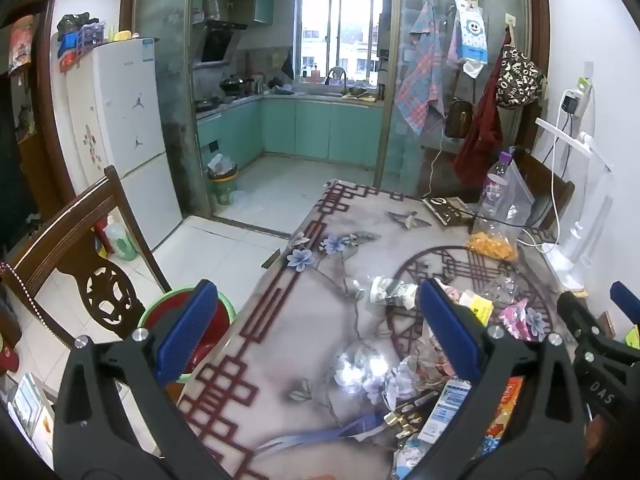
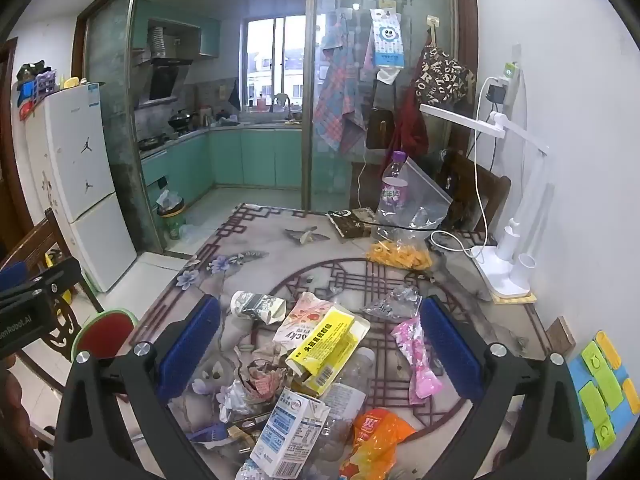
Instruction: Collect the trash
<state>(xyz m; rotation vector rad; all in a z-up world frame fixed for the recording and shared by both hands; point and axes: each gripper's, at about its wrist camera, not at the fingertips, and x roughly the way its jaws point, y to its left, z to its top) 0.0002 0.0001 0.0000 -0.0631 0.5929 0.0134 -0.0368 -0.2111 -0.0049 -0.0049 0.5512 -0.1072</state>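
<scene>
Both the left gripper (image 1: 316,330) and right gripper (image 2: 320,346) tilt downward, jaws spread wide, gripping nothing

Yellow carton (image 2: 326,346); pink wrapper (image 2: 416,360); orange bag (image 2: 376,436); floral, maroon-lattice tablecloth (image 2: 248,256); red-lined green bin (image 1: 188,320).

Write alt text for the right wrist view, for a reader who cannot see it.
The right gripper, jaws wide open and holding nothing, hangs over a pile of trash on a patterned table: a yellow carton, a white milk carton, a pink wrapper and an orange bag. A white desk lamp stands at the right, a kitchen beyond.
</scene>
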